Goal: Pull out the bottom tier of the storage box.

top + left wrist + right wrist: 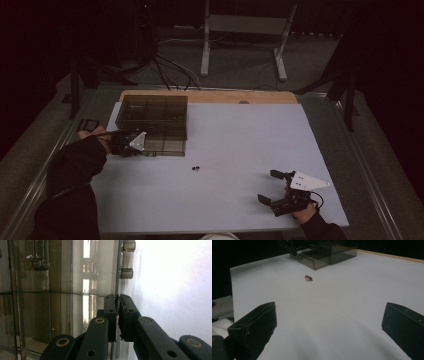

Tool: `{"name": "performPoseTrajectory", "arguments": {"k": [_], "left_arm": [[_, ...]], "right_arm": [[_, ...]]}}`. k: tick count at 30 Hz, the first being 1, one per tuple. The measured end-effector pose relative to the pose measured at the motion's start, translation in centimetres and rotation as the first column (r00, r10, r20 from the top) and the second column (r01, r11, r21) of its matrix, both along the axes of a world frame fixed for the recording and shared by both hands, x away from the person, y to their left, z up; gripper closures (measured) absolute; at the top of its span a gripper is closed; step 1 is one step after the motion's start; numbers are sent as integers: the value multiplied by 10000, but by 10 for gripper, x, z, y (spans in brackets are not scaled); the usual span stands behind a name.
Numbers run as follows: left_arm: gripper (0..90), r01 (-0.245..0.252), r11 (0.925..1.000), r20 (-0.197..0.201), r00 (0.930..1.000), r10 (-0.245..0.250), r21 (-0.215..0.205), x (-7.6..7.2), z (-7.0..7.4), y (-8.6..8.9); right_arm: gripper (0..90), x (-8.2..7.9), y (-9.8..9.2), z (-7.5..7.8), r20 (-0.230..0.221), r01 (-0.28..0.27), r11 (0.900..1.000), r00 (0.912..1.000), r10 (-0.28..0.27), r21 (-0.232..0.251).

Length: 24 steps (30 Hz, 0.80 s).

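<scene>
Right at the near-left corner of the smoky see-through compartment box (pixel 155 120), the left gripper (pixel 117 312) has its jaws pinched nearly together on the thin edge of the box's clear lid/wall — in the left gripper view the plastic edge runs straight up between the two pads, w/ a hinge or latch knuckle (pixel 127 260) further along that same edge. From the high view the box sits at the far-left part of the white mat (pixel 240 165), its dividers showing through the tinted plastic, and the left gripper (pixel 131 142) touches its front-left side, the person's dark sleeve (pixel 75 170) coming in from the lower left. Two small dark red beads (pixel 196 168) lie together on the mat just in front of the box, near but not touching it; the right gripper view shows them (pixel 308 278) side by side, approx. midway between that gripper and the box (pixel 324 252). The right gripper (pixel 280 187) rests at the near-right of the mat, well apart from the beads — jaws spread wide, nothing between them, bare mat beneath. Beyond the mat a strip of wooden tabletop (pixel 210 96) shows.
</scene>
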<state>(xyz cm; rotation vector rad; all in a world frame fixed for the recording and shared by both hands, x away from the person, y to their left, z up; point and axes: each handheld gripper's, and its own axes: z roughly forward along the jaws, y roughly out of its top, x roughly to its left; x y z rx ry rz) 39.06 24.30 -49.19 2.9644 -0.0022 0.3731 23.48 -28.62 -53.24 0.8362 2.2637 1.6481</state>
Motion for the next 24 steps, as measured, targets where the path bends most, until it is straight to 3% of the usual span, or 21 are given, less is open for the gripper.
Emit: {"name": "performPoseTrajectory", "arguments": {"k": [24], "left_arm": [[873, -215, 9997, -376, 9991, 217, 78, -10, 1, -3]], "right_arm": [[0, 0, 0, 0, 22, -7, 10000, 10000, 7, -40]]}}
